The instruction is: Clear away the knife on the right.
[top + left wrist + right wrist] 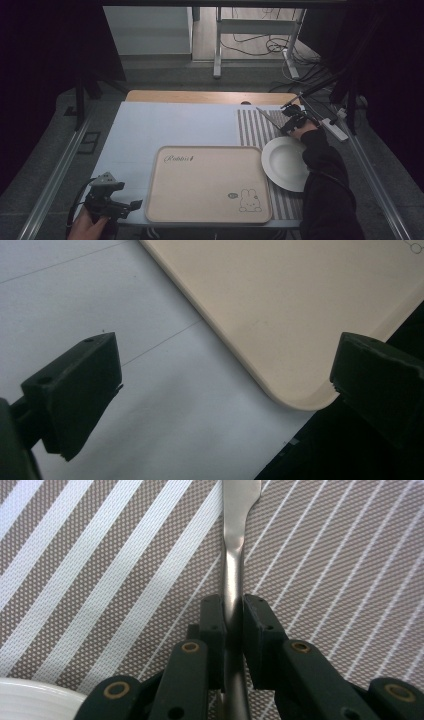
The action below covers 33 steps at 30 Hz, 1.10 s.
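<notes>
We see a tray (207, 185) lying on the table (150, 125) near its front edge. To the tray's right lies a placemat (260, 127), running back toward the far edge. On the placemat sits a plate (285, 164), just beside the tray, and behind the plate lies a utensil (235, 545).

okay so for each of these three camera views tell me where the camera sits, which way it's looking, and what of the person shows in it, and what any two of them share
High view: above the person's side, looking forward and down on the table; both forearms, left gripper, right gripper.
Left gripper view: rides the left gripper, looking down past its open jaws at the beige tray corner.
Right gripper view: rides the right gripper, jaws shut on a metal utensil over the striped placemat.
Shared: the white plate rim shows in the high and right gripper views.
</notes>
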Motion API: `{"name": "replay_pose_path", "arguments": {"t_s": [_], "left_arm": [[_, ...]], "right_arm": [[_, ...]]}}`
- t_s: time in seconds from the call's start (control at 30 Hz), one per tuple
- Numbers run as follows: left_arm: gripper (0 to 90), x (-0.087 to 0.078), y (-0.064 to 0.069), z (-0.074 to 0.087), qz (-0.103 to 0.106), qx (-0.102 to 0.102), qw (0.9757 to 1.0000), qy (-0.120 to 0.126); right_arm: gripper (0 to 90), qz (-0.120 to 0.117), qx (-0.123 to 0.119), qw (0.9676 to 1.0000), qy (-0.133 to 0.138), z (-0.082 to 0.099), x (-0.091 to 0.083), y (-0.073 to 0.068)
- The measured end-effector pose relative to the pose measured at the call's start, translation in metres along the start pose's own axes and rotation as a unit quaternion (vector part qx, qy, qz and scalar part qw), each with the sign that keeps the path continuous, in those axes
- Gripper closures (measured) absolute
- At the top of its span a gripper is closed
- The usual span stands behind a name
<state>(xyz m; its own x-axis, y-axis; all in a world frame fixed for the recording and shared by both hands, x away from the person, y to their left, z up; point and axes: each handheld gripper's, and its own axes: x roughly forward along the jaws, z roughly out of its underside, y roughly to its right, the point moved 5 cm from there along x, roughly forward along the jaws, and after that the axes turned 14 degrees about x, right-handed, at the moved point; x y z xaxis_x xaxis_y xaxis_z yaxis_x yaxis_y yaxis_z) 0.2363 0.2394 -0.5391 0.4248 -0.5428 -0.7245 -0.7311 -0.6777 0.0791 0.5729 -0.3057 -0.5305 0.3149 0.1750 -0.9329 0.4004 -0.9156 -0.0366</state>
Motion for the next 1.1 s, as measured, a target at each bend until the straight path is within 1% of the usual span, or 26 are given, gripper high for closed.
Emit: {"name": "replay_pose_path", "arguments": {"t_s": [0.03, 0.1, 0.17, 0.27, 0.3, 0.33, 0.37, 0.5, 0.63, 0.73, 0.93, 1.1], "left_arm": [[1.3, 0.0, 0.0, 0.0, 0.0, 0.0, 1.0, 0.0], [1.2, 0.0, 0.0, 0.0, 0.0, 0.0, 1.0, 0.0], [1.3, 0.0, 0.0, 0.0, 0.0, 0.0, 1.0, -0.001], [1.2, 0.0, 0.0, 0.0, 0.0, 0.0, 1.0, -0.001], [1.3, 0.0, 0.0, 0.0, 0.0, 0.0, 1.0, -0.001], [1.3, 0.0, 0.0, 0.0, -0.001, 0.0, 1.0, -0.001], [1.3, 0.0, 0.0, 0.0, -0.001, 0.0, 1.0, -0.001], [1.3, 0.0, 0.0, 0.0, -0.001, -0.001, 1.0, -0.002], [1.2, 0.0, 0.0, 0.0, -0.001, -0.001, 1.0, -0.002], [1.3, 0.0, 0.0, 0.0, 0.0, -0.001, 1.0, -0.002], [1.2, 0.001, 0.0, 0.0, 0.0, -0.001, 1.0, -0.003], [1.2, 0.001, 0.0, 0.0, -0.001, 0.0, 1.0, -0.005]], "right_arm": [[80.3, 0.0, 0.0, 1.0, 0.0, 0.0, 0.0, 0.0], [80.3, -0.006, 0.001, 0.9999, 0.011, -0.001, -0.003, 0.002], [80.3, -0.003, -0.001, 0.9998, 0.021, -0.001, -0.006, 0.005], [80.3, -0.008, 0.006, 0.9994, 0.033, -0.002, -0.013, 0.007], [80.3, -0.017, 0.011, 0.9989, 0.041, -0.002, -0.018, 0.008], [80.3, -0.017, 0.011, 0.9989, 0.041, -0.002, -0.018, 0.008], [80.3, -0.019, 0.011, 0.9986, 0.048, -0.003, -0.02, 0.008], [80.3, -0.02, 0.011, 0.9981, 0.057, -0.001, -0.031, 0.006], [80.3, -0.026, 0.007, 0.9971, 0.072, 0.004, -0.04, -0.001], [80.3, -0.029, 0.005, 0.9965, 0.078, 0.009, -0.043, -0.007], [80.2, -0.038, -0.001, 0.9956, 0.086, 0.019, -0.048, -0.023], [80.2, -0.046, -0.01, 0.9948, 0.09, 0.028, -0.053, -0.038]]}}
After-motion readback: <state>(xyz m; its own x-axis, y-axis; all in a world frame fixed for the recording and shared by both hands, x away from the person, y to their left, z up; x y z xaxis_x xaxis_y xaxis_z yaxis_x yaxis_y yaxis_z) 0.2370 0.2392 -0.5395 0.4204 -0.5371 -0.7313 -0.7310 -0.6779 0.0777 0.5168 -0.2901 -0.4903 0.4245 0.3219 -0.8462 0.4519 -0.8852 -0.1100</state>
